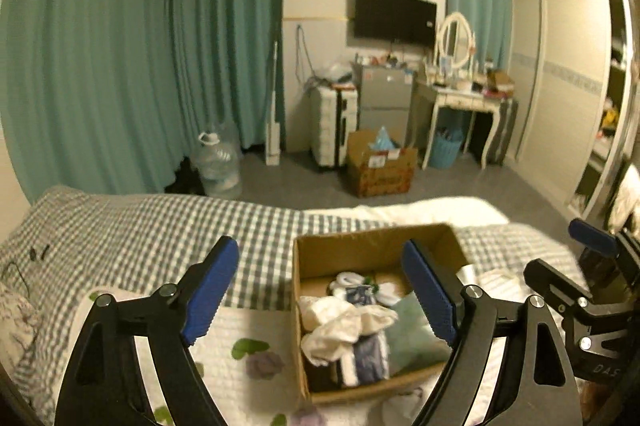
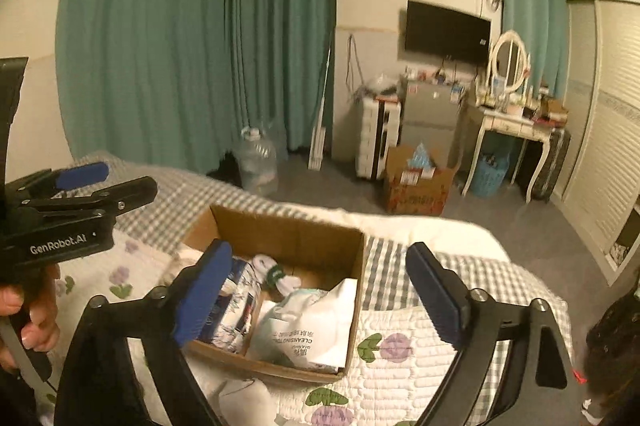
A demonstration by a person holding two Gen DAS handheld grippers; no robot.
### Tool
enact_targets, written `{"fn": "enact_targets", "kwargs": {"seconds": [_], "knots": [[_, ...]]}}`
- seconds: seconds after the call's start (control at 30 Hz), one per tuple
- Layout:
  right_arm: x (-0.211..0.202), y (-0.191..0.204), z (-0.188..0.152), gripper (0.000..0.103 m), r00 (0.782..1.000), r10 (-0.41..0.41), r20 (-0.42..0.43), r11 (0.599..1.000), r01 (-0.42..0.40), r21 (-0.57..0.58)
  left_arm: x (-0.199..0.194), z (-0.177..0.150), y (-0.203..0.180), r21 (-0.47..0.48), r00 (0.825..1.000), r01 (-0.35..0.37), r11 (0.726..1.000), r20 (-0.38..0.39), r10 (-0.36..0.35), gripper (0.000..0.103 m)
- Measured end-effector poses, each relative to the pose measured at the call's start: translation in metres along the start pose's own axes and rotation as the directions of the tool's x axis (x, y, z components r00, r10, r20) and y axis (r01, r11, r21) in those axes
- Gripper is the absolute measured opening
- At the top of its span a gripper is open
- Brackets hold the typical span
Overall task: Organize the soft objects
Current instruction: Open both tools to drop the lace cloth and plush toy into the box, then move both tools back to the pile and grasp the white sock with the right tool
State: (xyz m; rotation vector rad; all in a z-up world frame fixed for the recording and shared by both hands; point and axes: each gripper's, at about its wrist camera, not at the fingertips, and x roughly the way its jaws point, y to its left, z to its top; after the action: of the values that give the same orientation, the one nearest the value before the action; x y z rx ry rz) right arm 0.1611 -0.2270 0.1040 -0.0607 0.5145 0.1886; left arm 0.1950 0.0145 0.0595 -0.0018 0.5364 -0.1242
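Two grippers, left gripper and right gripper, hover with fingers spread, grasping nothing. A crumpled white cloth lies loose at 6 o'clock, just before the open brown cardboard box of socks and wipes on the floral quilt. Step, judged: collecting strays; next, descend and pinch the cloth.
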Motion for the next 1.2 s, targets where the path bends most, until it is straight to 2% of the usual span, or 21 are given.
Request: {"fn": "enact_targets", "kwargs": {"seconds": [0.13, 0.23, 0.27, 0.37, 0.43, 0.53, 0.7, 0.8, 0.93, 1.13, 1.2], "knots": [[-0.043, 0.006, 0.003, 0.093, 0.999, 0.02, 0.036, 1.0, -0.021, 0.013, -0.044, 0.002, 0.0, -0.004, 0.999, 0.012, 1.0, 0.053, -0.011, 0.086], [-0.072, 0.011, 0.005, 0.095, 0.998, 0.026, 0.059, 1.0, -0.027, 0.007, -0.071, 0.0, -0.002, 0.009, 0.997, 0.003, 1.0, 0.083, -0.004, 0.1], [-0.085, 0.014, 0.005, 0.097, 0.997, 0.021, 0.072, 1.0, -0.021, 0.0, -0.084, 0.0, -0.003, 0.011, 0.994, -0.004, 1.0, 0.113, 0.003, 0.101], [-0.117, 0.02, 0.005, 0.103, 0.993, 0.007, 0.118, 1.0, -0.004, -0.02, -0.112, 0.002, -0.004, 0.008, 0.985, -0.015, 1.0, 0.172, 0.014, 0.103], [-0.139, 0.023, 0.006, 0.103, 0.988, 0.0, 0.156, 1.0, 0.004, -0.025, -0.128, 0.0, -0.002, -0.003, 0.981, -0.011, 1.0, 0.195, 0.011, 0.103], [-0.169, 0.025, 0.005, 0.103, 0.979, 0.004, 0.201, 1.0, 0.0, -0.016, -0.148, -0.007, -0.004, -0.01, 0.977, -0.006, 1.0, 0.214, 0.008, 0.103], [-0.202, 0.031, 0.002, 0.103, 0.973, -0.008, 0.232, 1.0, 0.011, -0.01, -0.17, -0.025, -0.004, 0.011, 0.973, 0.007, 1.0, 0.233, -0.009, 0.103], [-0.215, 0.036, 0.0, 0.103, 0.971, -0.004, 0.237, 1.0, 0.007, -0.013, -0.174, -0.035, -0.003, 0.017, 0.972, -0.014, 1.0, 0.236, 0.009, 0.103], [-0.223, 0.045, -0.005, 0.103, 0.971, -0.004, 0.24, 0.999, 0.013, -0.033, -0.176, -0.046, 0.001, 0.011, 0.972, -0.004, 1.0, 0.237, 0.002, 0.103], [-0.201, 0.051, -0.031, 0.103, 0.979, -0.065, 0.194, 0.994, 0.081, -0.073, -0.165, -0.058, 0.008, 0.005, 0.976, -0.017, 1.0, 0.217, 0.015, 0.103], [-0.192, 0.048, -0.042, 0.103, 0.985, -0.059, 0.163, 0.995, 0.07, -0.065, -0.162, -0.062, 0.012, -0.008, 0.978, -0.012, 1.0, 0.21, 0.014, 0.103]]}}
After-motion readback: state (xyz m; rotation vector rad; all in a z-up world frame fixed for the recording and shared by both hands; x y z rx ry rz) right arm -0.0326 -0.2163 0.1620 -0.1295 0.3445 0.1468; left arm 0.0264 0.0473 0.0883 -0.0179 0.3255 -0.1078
